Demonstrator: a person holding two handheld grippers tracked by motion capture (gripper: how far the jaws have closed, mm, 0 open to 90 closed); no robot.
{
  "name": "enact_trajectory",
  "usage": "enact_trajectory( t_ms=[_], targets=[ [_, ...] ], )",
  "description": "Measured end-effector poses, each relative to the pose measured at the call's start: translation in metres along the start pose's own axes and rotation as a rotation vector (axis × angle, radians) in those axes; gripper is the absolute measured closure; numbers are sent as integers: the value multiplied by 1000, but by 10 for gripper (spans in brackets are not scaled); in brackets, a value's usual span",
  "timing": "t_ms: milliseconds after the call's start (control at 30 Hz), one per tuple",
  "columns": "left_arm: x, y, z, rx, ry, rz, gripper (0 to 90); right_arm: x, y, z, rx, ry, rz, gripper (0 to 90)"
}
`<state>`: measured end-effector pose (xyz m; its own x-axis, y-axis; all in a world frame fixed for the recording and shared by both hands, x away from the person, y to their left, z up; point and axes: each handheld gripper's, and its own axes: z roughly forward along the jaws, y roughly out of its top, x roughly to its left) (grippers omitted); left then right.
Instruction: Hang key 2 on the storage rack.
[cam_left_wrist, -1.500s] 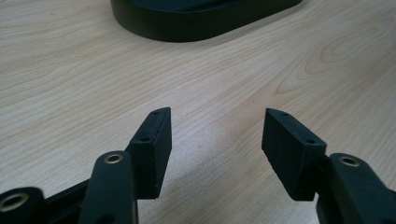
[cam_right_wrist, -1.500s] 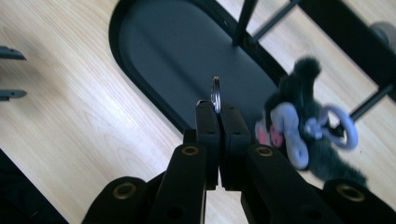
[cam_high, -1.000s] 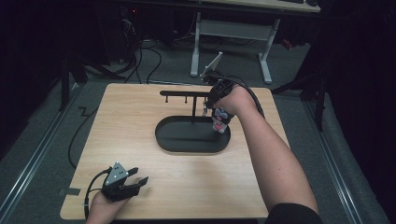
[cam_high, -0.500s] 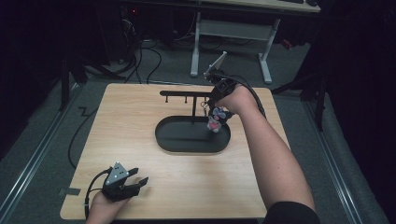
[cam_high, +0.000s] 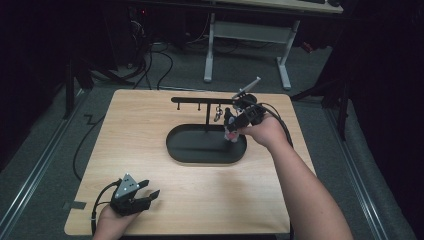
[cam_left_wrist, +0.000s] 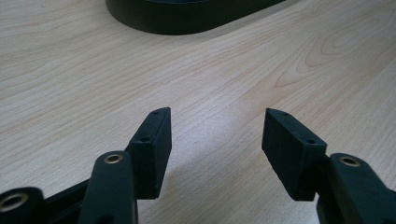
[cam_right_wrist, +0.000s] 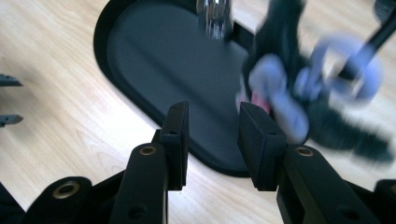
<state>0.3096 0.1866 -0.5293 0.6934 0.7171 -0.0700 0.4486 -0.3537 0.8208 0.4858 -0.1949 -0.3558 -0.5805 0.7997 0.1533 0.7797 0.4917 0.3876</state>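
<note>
A black oval base (cam_high: 200, 149) stands mid-table and carries a T-shaped rack (cam_high: 197, 100) with hooks. At the rack's right end hangs a key charm (cam_high: 231, 131), black, white and pink with a pale blue ring, blurred in the right gripper view (cam_right_wrist: 280, 88). My right gripper (cam_high: 235, 120) is right beside it; its jaws have just been opening and stand open (cam_right_wrist: 212, 116) with nothing between them, the charm just beyond the right pad. My left gripper (cam_high: 150, 189) rests open at the table's front left, jaws empty (cam_left_wrist: 215, 126) over bare wood.
A small silvery piece (cam_high: 217, 116) hangs from a hook near the post (cam_right_wrist: 215, 18). The base's rim (cam_left_wrist: 187, 18) lies ahead of the left gripper. Cables trail off the table's left side, and a white-legged desk (cam_high: 245, 30) stands behind.
My right hand has dropped and drawn back a little from the rack. Its jaws were shut on the charm earlier and are now apart, off the charm. The left gripper has stayed put.
</note>
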Motion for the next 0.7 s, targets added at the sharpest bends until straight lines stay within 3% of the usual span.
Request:
enact_trajectory(
  t_ms=[200,300,500,700],
  targets=[
    [-5,1,1,12,-5,11,429,3,-46,13,-54,-11,-16,574],
    [-6,1,2,15,-8,13,428,3,-71,20,-111,2,6,543],
    [-7,0,3,19,-12,13,427,13,-127,40,-226,-38,-12,490],
    [-10,0,3,18,-16,13,426,13,-173,55,-335,-25,44,463]
  ],
)
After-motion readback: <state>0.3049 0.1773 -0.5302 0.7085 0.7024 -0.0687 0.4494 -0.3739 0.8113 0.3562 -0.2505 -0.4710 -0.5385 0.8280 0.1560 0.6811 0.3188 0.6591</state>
